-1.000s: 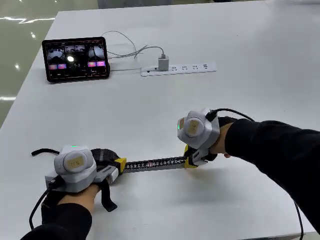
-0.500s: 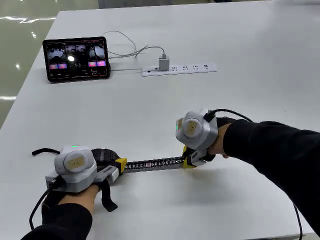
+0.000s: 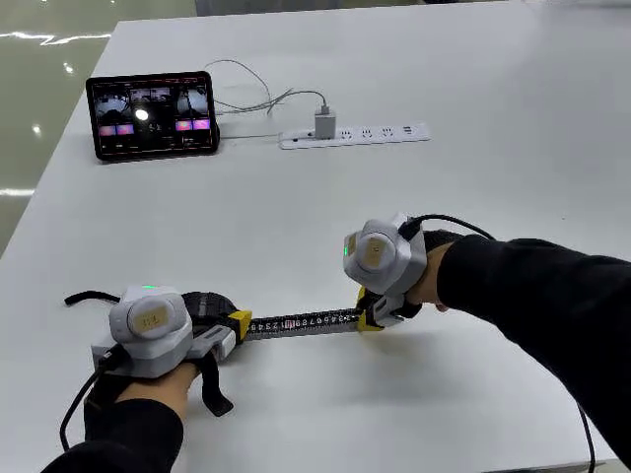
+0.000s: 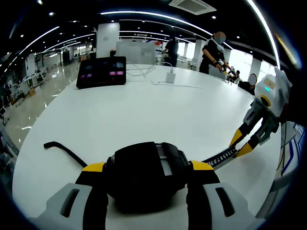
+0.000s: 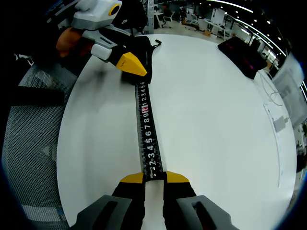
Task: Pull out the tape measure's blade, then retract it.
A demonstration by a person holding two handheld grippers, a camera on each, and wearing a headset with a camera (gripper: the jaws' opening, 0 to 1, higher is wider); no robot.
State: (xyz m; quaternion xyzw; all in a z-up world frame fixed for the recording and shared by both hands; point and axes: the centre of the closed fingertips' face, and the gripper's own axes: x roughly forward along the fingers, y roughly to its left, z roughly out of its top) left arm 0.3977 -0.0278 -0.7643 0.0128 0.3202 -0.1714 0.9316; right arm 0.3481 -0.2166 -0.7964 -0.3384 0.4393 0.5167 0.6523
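**Tape measure** (image 3: 207, 307), count 1. Its black case sits on the white desk (image 3: 463, 177), near your edge and to your left. Your left hand-held gripper (image 4: 146, 167) pinches the case, one yellow-tipped jaw pressed to each side; this is plain in the left gripper view. A black strap (image 4: 62, 149) trails on the desk to the left of the case.

**Blade** (image 5: 146, 129), count 1, partly drawn out.
- Its long axis runs left to right across the desk in the head view, the right end a touch farther from you.
- The mouth of the case points right, toward your right hand-held gripper (image 5: 153, 178).
- The printed scale faces up. In the right gripper view the digits 2 to 9 read along it, lowest at the free end.
- You cannot tell whether the blade lies on the desk or hangs just above it.

**Right hand-held gripper:** the jaws are closed onto the blade's free end, with a yellow tip at either side of it.

**Hand-held grippers**, count 2. They are well apart, with the drawn-out blade spanning between them.

**Far side of the desk**, well apart from the tape measure:
- tablet (image 3: 153, 115), count 1, screen lit
- white power strip (image 3: 380, 134), count 1
- charger (image 3: 324, 125), count 1, plugged into the strip
- a thin cable (image 3: 246, 99) looping between charger and tablet
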